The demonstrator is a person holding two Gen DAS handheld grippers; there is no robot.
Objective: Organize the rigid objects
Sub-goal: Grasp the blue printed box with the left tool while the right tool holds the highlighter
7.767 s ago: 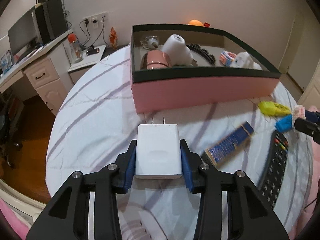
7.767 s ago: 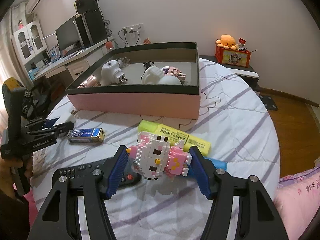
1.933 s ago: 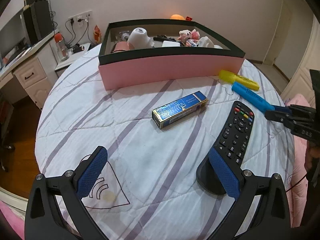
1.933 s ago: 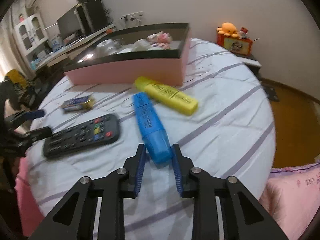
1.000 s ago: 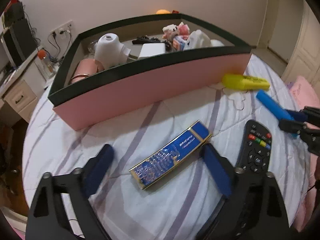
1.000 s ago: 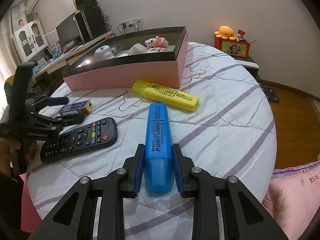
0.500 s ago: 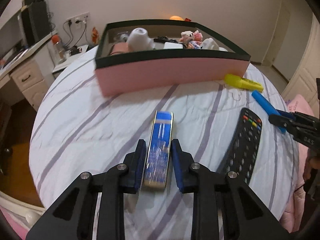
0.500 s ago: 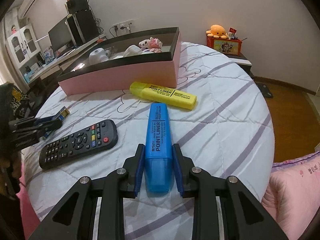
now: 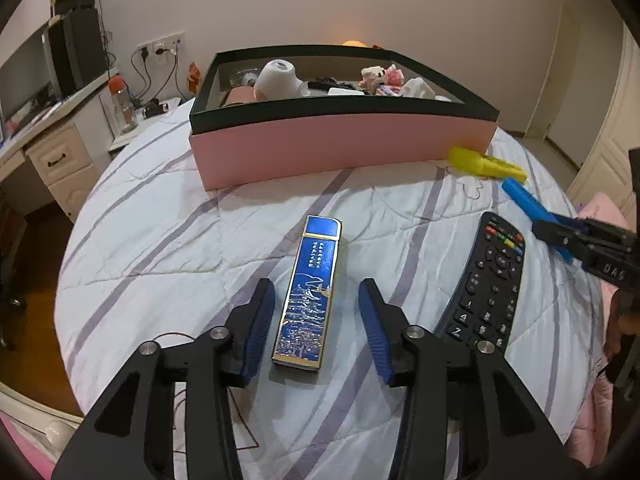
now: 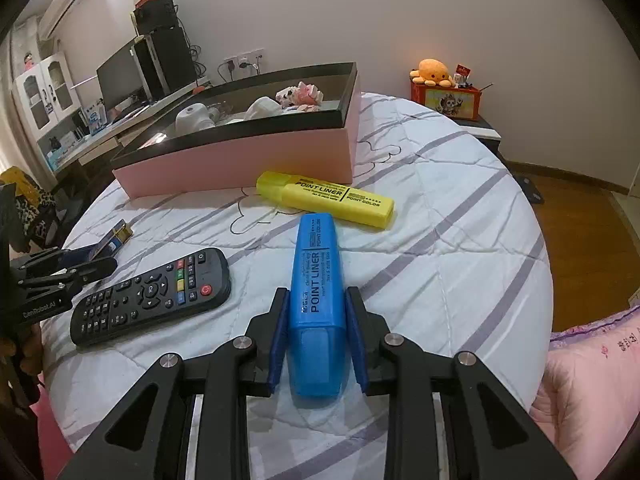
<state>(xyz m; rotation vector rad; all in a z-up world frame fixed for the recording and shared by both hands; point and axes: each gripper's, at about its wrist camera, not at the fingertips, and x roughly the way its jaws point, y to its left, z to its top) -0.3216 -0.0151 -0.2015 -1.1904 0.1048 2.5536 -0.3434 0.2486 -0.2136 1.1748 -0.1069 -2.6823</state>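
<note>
A: Right tool (image 10: 316, 336)? Clamped on the blue highlighter (image 10: 316, 280), pads flat on both long sides near the back end, tip pointing toward the pink box (image 10: 248, 156). Can't tell whether it's lifted or resting on the bed (image 10: 460, 248).

B: Left tool (image 9: 316, 320)?

A: Parted, not wide. The pads flank the blue-and-gold slim box (image 9: 310, 292), with a gap on each side and no contact. The slim box lies flat on the quilt, long axis in line with the tool, so closing would catch its narrow sides. Probably why it's lined up that way.

B: Where's everything else?

A: The yellow highlighter (image 10: 326, 198) is on the bed just in front of the pink box, near its right corner. The remote (image 10: 152, 296) lies flat between the two tools, buttons up. The pink box sits at the far side of the bed, open top. Already in it are a white plug adapter (image 9: 278, 80), a pink-and-white block figure (image 9: 380, 78) and some other white bits.

B: Progress?

A: My guess is partway. Four loose items remain outside. The blue one is gripped and ready to carry. The slim box needs the left tool to close first.

B: Risks?

A: The slim box is thin and glossy and could slip on a shallow grip. The box wall is tall, so items must clear the black rim.
</note>
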